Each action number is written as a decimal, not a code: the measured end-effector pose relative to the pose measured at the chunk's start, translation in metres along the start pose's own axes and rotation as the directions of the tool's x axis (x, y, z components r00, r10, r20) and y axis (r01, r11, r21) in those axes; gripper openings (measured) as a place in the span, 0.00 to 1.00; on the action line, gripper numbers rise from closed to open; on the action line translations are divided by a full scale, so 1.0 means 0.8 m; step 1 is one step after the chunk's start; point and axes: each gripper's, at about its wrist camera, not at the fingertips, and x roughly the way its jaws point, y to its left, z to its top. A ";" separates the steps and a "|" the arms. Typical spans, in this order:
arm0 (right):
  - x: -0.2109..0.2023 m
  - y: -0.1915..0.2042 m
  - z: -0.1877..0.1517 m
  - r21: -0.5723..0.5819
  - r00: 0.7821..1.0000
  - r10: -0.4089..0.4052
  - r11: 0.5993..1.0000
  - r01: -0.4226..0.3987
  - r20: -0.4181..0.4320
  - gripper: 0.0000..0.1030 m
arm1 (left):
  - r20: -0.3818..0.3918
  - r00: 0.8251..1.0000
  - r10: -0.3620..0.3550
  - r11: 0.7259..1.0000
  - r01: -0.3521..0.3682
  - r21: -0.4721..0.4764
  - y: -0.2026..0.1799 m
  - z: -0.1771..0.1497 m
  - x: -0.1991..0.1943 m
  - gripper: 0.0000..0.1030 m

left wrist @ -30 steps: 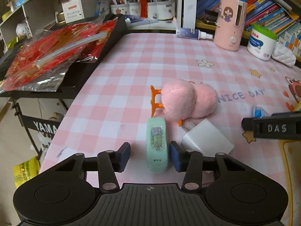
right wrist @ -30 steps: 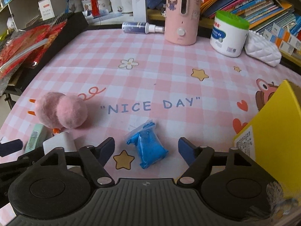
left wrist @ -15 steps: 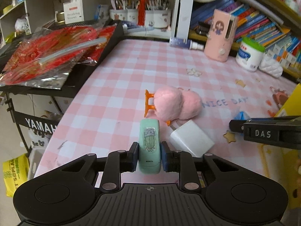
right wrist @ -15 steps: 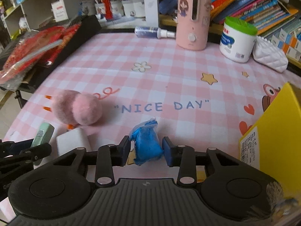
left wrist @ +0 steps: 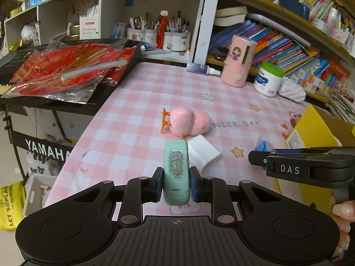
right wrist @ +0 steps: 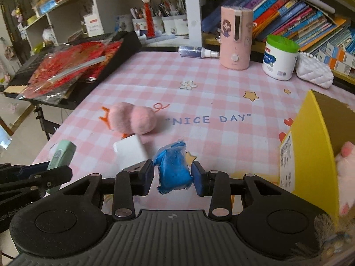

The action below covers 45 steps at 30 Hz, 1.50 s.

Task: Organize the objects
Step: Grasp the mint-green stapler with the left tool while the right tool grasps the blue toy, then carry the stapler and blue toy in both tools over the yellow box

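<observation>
Tools in paired carry: left tool (left wrist: 176, 185) clamps the mint stapler (left wrist: 176, 173) at lower centre; right tool (right wrist: 172, 178) pinches the blue packet (right wrist: 174, 170), both clear of the tabletop (right wrist: 221, 93), probably bound for the yellow box (right wrist: 310, 146) at right edge.

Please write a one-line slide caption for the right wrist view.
Right gripper clamped on a blue packet above the pink checked tablecloth, yellow box alongside.
</observation>
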 end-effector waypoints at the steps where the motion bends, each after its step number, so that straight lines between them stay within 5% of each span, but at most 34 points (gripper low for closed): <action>1: -0.006 0.002 -0.005 -0.001 1.000 -0.001 1.000 0.001 0.000 0.33 | 0.002 1.000 -0.003 1.000 0.003 0.000 0.000 -0.004 -0.004 0.22; 45: -0.165 0.063 -0.192 0.142 0.998 -0.057 0.988 0.056 0.002 0.33 | -0.008 0.994 -0.111 0.985 0.111 0.135 -0.010 -0.153 -0.161 0.22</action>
